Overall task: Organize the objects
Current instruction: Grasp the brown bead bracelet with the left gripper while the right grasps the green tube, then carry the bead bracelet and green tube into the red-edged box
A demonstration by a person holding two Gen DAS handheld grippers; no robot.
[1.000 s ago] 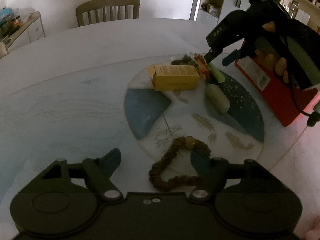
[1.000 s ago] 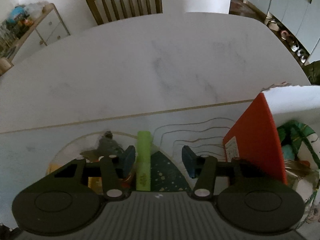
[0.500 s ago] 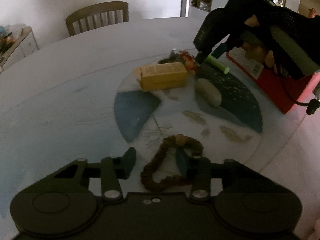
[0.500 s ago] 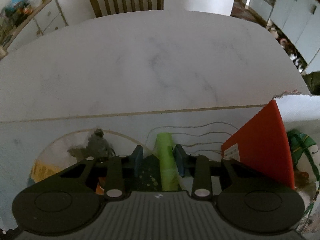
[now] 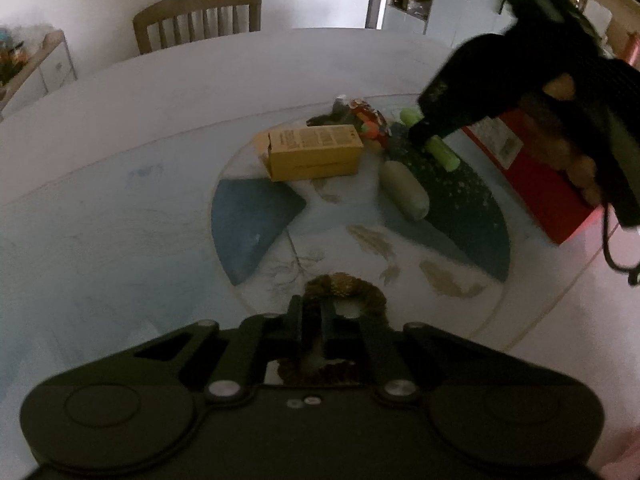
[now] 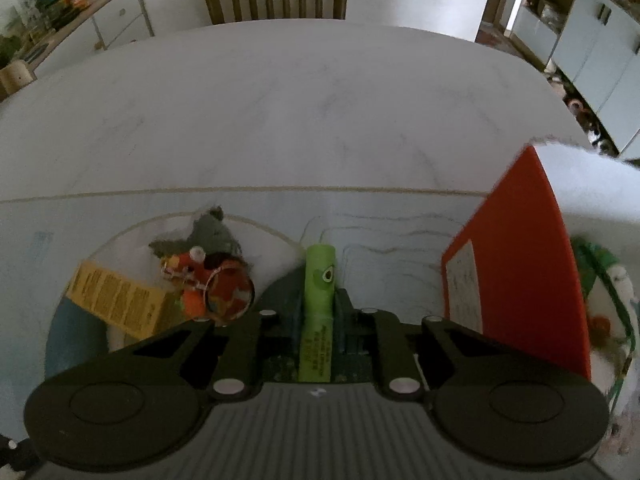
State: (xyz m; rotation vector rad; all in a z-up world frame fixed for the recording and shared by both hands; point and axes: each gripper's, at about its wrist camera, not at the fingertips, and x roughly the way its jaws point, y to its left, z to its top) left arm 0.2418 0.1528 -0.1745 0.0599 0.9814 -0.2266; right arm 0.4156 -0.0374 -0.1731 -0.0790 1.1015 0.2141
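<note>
both hand-held grippers at the instant of pickup, seen across a round patterned mat on a pale table. a second ago both sets of jaws stood wide above their targets; since then each has drawn in. the left gripper is now fully closed, its fingers pinching one side of the brown fabric scrunchie, which lies at the near edge of the mat; whether the loop has left the surface cannot be told. the right gripper has its jaws closing onto the green tube, the pads already against its sides, the tube pointing away along the fingers with its far end over the table. in the left view the same tube juts out beneath the right gripper, near the red box. meaning for the task: two items appear secured at once, so the grasp step looks done and carrying them to a place, probably the box, would follow. left untouched on the mat: yellow carton, pale oblong pouch, orange keyring trinket, grey tuft
</note>
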